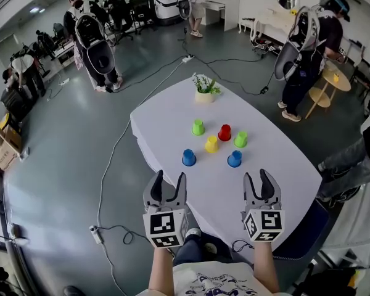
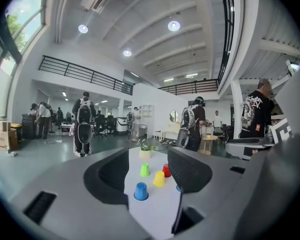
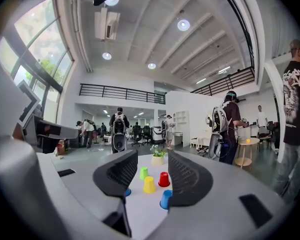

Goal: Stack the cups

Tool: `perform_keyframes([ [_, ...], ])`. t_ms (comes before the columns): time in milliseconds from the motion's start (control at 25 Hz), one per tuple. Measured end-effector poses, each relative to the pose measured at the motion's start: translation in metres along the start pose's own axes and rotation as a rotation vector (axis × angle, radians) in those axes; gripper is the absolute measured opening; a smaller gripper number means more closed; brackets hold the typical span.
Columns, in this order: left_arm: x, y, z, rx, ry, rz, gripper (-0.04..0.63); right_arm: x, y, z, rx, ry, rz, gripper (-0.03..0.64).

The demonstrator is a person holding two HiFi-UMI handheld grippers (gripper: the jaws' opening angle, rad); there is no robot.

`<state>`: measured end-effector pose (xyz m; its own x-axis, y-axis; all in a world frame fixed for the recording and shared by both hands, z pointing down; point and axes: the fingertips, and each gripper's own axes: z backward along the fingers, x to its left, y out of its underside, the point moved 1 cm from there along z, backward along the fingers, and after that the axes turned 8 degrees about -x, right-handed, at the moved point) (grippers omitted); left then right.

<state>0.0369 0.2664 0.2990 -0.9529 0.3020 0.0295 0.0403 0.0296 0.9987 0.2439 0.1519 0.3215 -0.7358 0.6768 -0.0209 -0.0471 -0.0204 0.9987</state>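
**Blue, green, yellow, red: six loose cups, nothing gripped**

The left gripper [image 1: 169, 176] hangs over the near edge of the white table [image 1: 166, 113], its jaws apart with only air between them. All the cups sit mouth-down and separate, well ahead of it. Nearest is the left blue cup [image 1: 189, 158], with the left green cup [image 1: 198, 127] further back. In the middle, the yellow cup [image 1: 211, 144], the red cup [image 1: 224, 132] and the right green cup [image 1: 240, 139] stand near one another, and the right blue cup [image 1: 234, 159] sits in front of them. The right gripper [image 1: 256, 175] is also spread and empty at the near edge.

- **Tight middle group:** a spread jaw reaching for the yellow cup could nudge the red cup or a blue one aside.
- **Light, tapered cups:** they look likely to slip out of a pinch taken too high, or to topple.
- **Off-centre stacking:** a cup lowered this way would probably perch tilted.
- **Two tools, one cluster:** both grippers heading for the centre might clash.
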Motion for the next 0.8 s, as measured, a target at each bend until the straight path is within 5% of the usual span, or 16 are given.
perform_keyframes([
  [400,0.021,0.006,-0.036,0.023,0.02,0.0,0.255,0.003,0.015,-0.033,0.029,0.022,-0.026,0.225],
  [800,0.059,0.017,-0.157,0.035,0.152,0.001,0.255,-0.009,0.036,-0.12,0.031,0.173,-0.032,0.225],
])
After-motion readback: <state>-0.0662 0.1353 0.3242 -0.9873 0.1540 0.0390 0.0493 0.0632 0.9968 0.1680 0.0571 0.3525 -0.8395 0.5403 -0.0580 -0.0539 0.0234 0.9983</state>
